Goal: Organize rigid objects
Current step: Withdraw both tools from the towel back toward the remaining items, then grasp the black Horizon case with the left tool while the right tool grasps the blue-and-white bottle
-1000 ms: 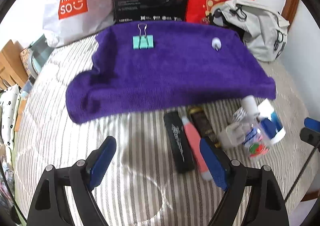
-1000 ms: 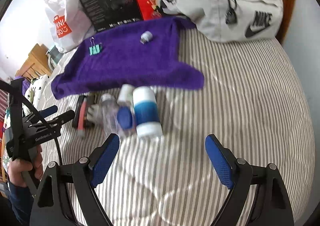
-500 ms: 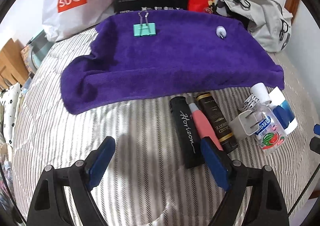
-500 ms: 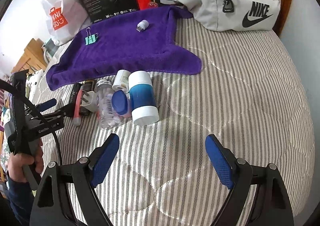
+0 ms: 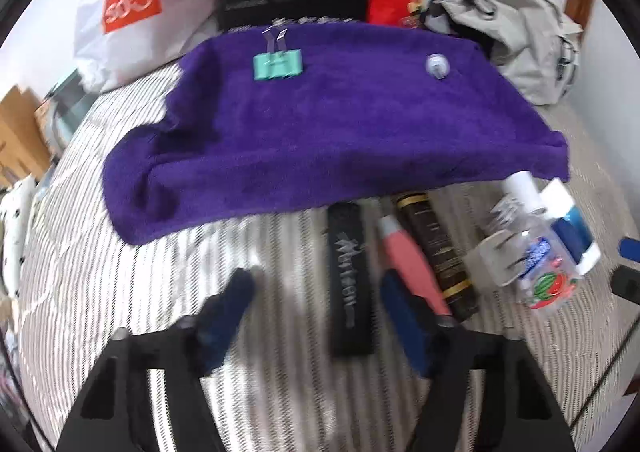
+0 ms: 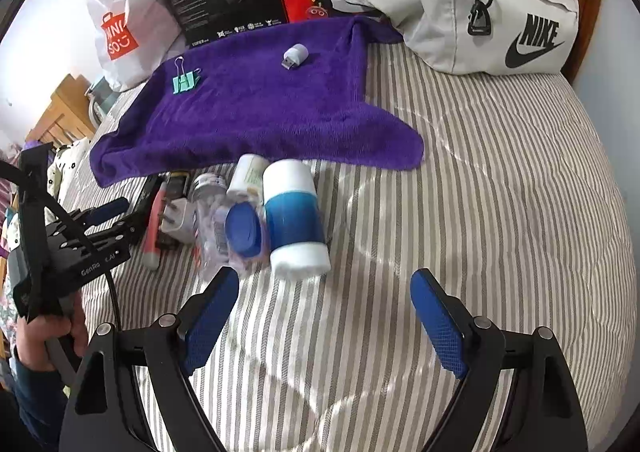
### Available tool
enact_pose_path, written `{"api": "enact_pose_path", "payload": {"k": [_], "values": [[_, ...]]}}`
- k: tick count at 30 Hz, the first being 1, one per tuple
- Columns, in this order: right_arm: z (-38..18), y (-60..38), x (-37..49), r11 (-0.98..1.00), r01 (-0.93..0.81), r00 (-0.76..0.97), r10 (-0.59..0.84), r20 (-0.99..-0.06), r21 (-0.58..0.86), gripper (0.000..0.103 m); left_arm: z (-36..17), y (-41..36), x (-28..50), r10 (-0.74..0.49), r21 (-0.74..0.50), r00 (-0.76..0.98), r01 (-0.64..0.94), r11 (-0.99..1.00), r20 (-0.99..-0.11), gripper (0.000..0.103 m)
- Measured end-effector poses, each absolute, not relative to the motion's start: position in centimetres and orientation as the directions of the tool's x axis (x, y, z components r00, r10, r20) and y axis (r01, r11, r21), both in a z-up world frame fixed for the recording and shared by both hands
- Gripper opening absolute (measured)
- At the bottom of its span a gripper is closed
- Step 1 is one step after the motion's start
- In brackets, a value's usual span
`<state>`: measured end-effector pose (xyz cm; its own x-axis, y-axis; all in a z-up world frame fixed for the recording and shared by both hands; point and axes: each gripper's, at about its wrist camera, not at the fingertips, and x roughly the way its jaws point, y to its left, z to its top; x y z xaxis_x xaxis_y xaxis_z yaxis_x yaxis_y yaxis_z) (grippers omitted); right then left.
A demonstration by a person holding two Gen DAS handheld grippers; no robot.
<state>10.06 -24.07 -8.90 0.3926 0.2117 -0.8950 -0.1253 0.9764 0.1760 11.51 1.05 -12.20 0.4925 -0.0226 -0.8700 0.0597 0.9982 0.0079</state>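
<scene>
My left gripper [image 5: 314, 306] has narrowed though still spread, the black Horizon case [image 5: 350, 280] lying between its fingers, while my right gripper [image 6: 324, 316] gapes just behind the blue-and-white bottle [image 6: 294, 213].

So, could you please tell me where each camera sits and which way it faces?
Left wrist: on the left hand-held gripper, low over the bed, facing the purple towel; its own fingers show.
Right wrist: on the right hand-held gripper, facing the blue-and-white bottle; its fingers, the left gripper and a hand show.
Shared: towel, binder clip, bottles.
</scene>
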Motion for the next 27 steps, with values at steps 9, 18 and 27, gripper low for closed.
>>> {"api": "enact_pose_path", "payload": {"k": [9,18,27], "values": [[-10.1,-23.5,13.1,0.981,-0.149,0.389,0.175,-0.905,0.126,0.087,-11.9,0.2,11.9,-0.043,-0.001,0.493,0.086,0.996,-0.869,0.027],[-12.3,-21.7,14.6,0.975,-0.205,0.37,0.154,-0.916,0.081,0.071,-11.9,0.1,12.0,-0.04,0.004,0.489,0.088,0.996,-0.872,0.027],[-12.2,-22.2,13.5,0.963,-0.267,0.378,0.141,-0.915,0.038,0.038,-11.8,0.4,11.6,-0.043,0.01,0.487,0.106,0.994,-0.872,0.024]]}}
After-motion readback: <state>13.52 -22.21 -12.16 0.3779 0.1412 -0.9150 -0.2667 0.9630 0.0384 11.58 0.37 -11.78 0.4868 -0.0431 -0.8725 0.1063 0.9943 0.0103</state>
